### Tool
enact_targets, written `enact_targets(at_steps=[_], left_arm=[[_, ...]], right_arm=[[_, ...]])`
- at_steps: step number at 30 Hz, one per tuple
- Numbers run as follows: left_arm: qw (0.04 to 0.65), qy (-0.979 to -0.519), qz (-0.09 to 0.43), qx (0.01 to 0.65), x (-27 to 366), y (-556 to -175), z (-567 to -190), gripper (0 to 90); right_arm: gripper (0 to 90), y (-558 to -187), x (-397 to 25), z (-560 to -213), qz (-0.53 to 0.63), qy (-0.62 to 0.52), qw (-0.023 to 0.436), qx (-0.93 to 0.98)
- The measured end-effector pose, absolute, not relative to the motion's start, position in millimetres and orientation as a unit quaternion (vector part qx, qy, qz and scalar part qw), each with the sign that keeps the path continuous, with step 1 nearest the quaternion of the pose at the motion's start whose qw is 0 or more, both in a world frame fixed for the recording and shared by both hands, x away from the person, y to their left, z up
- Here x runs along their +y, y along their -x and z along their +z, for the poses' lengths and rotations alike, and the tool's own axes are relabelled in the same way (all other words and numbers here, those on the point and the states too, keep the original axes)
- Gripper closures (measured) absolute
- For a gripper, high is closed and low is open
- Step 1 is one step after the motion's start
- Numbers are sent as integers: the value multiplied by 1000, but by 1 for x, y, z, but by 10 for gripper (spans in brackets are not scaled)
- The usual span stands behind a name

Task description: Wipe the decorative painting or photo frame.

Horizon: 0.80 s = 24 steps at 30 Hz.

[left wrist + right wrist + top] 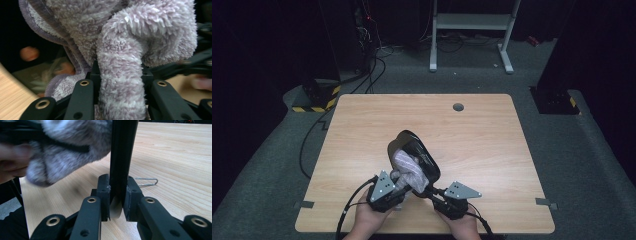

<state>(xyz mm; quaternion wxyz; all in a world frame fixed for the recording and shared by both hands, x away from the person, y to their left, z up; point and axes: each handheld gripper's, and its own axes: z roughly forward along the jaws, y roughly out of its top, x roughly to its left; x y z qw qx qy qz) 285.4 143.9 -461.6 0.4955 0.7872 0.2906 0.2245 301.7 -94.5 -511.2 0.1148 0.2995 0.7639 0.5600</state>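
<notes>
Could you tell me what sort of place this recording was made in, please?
Probably a lab or recording studio rather than a home: a bare wooden table on grey carpet, dark curtains around, cables trailing over the floor, hazard-striped blocks, and a white metal stand behind.

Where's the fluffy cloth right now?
In the high view the fluffy cloth sits near the table's front edge, pressed into the black pan, clamped by the left gripper.

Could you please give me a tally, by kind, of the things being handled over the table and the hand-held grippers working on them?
Black pan, tilted up, its rim clamped by the right hand-held gripper: 1
Fluffy lilac cloth, pinched by the left hand-held gripper and pressed into the pan: 1
Hand-held grippers: 2
Total: 4
</notes>
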Motion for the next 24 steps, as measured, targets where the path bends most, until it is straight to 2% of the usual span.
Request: enact_targets(at_steps=[8,12,24], left_arm=[[499,-782,222,299,149,-291,-468,671],[502,-771,221,324,161,-302,-472,671],[467,-725,270,427,214,-347,-483,670]], right_arm=[[785,-301,-94,-511,560,-299,116,764],[785,-302,-94,-511,560,-300,116,763],[783,-303,-94,-511,561,-301,117,762]])
